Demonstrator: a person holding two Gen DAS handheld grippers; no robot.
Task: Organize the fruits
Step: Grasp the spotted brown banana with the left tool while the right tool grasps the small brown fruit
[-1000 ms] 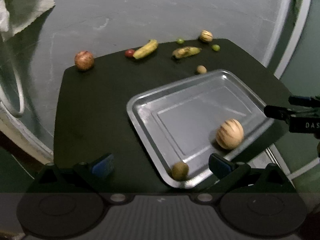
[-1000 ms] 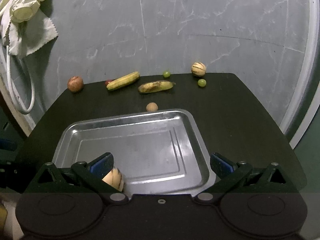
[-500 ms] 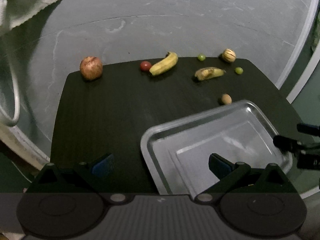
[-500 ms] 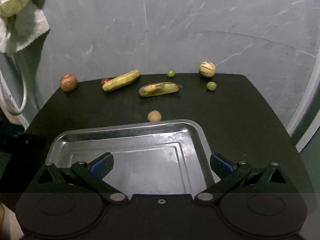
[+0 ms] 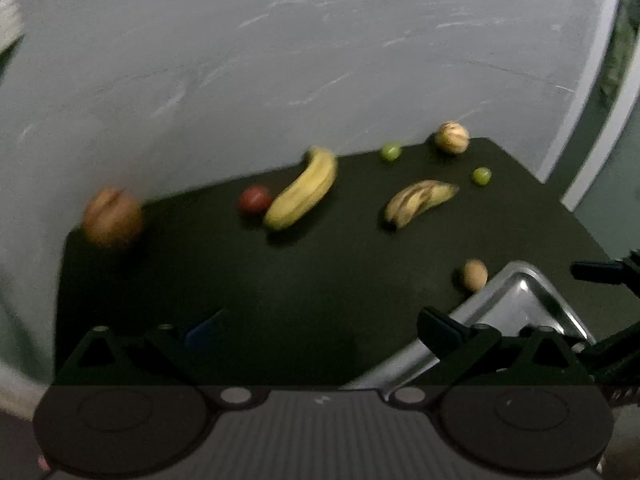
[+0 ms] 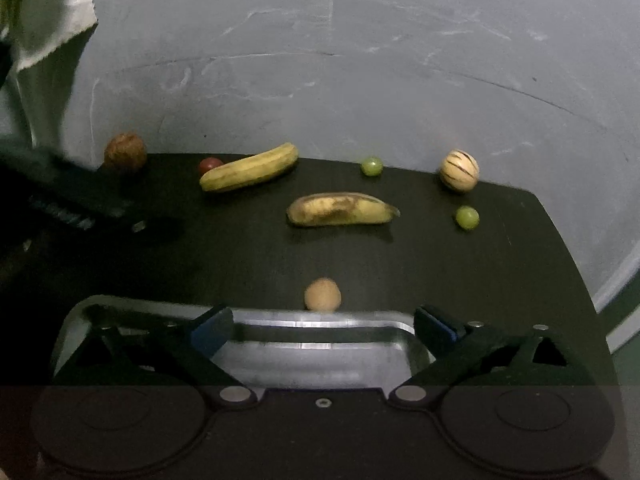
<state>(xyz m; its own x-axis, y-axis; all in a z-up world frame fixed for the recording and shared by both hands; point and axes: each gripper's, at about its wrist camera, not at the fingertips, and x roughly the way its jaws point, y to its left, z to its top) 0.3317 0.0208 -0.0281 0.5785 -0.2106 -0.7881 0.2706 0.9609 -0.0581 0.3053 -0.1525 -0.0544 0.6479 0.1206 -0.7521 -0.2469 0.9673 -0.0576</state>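
Fruit lies upper-centre in my views: two bananas (image 6: 250,168), two grapes (image 6: 371,166). Tray (image 6: 320,322) rim blocks low. Right gripper (image 6: 322,330) closing, empty; left gripper (image 5: 320,332) wide, empty.

Bare tabletop (image 5: 208,276) before scattered fruit (image 6: 344,209)

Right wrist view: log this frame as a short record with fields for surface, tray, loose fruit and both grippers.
surface: black table against a grey wall
tray: metal tray at the near edge, only its far rim in view
loose fruit: yellow banana, bruised banana, striped melon, two green grapes, small red fruit, reddish-brown apple, small tan round fruit just beyond the tray rim
right gripper: jaws closing, nothing between them
left gripper: open, empty
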